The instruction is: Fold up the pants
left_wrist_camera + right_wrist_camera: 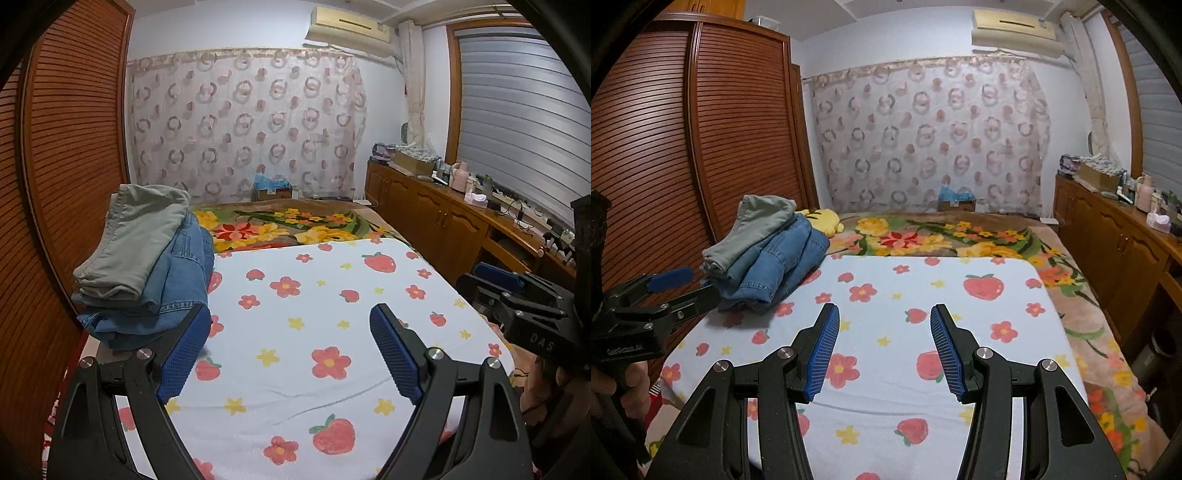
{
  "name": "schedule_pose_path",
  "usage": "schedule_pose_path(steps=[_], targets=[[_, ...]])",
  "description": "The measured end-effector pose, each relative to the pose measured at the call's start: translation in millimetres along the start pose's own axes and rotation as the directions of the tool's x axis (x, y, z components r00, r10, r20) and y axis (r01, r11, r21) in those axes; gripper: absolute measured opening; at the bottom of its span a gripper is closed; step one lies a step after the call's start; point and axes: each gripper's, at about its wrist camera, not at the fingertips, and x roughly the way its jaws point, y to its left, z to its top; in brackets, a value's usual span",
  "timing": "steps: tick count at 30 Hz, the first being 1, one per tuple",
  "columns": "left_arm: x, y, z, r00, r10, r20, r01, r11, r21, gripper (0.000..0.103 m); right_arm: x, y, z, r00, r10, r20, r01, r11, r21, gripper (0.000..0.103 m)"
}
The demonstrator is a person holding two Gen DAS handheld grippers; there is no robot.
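The right claw (884, 350) is held above the strawberry-print sheet (960, 369), its blue pads (823, 354) spread wide with nothing between them. At the far left corner of the sheet, folded blue jeans (775, 269) are stacked with grey-green pants (750, 229) laid on top. The left claw (685, 286) is seen at the left edge, just beside that stack, its jaws parted. A yellow plush toy (823, 219) lies behind the pile, on the floral blanket (942, 236).

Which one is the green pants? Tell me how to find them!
Look along the brown slatted wardrobe to the clothes pile on the strawberry sheet. The grey-green pants lie folded on top; the blue jeans beneath are darker denim.
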Motion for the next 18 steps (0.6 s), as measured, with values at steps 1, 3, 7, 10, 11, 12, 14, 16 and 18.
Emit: schedule_pose_path(steps=[1, 3, 7, 10, 11, 12, 14, 16, 18], targets=[[-2, -1, 0, 1.0, -0.001, 0.003, 0.001, 1.0, -0.001, 0.088, -1, 0, -1, 1.0, -0.001, 0.0, 0.001, 1.0, 0.002, 0.053], [-6, -2, -1, 1.0, -0.003, 0.009, 0.003, 1.0, -0.001, 0.088, -1, 0, -2, 1.0, -0.007, 0.003, 0.007, 1.0, 0.004, 0.053], [-13, -2, 0, 1.0, 0.0, 0.019, 0.0, 1.0, -0.004, 0.088, -7, 0, -5, 1.0, -0.017, 0.012, 0.017, 1.0, 0.003, 0.053], [-17, -3, -1, 1.0, 0.004, 0.027, -0.004, 1.0, -0.005, 0.088, -14, 0, -6, 1.0, -0.018, 0.019, 0.018, 1.0, 0.007, 0.053], [-18, -3, -1, 1.0, 0.006, 0.029, -0.006, 1.0, -0.005, 0.088, -16, 1, -6, 1.0, -0.02, 0.024, 0.02, 1.0, 0.006, 0.053], [-20, -4, -2, 0.999, 0.009, 0.031, -0.008, 1.0, -0.004, 0.088, -18, 1, -6, 0.999, -0.023, 0.029, 0.023, 1.0, 0.005, 0.053], [-22, -3, -2, 0.999, 0.012, 0.035, -0.012, 1.0, -0.006, 0.088, -20, 1, -5, 0.999, -0.026, 0.038, 0.026, 1.0, 0.003, 0.053], [-26, -3, -3, 0.999, 0.019, 0.042, -0.018, 1.0, -0.009, 0.088, -24, 2, -7, 0.998, -0.033, 0.05, 0.033, 0.999, -0.001, 0.053], [-29, -1, -3, 0.998, 0.024, 0.05, -0.023, 1.0, -0.012, 0.088, -27, 3, -9, 0.997, -0.045, 0.062, 0.046, 0.999, -0.009, 0.053]])
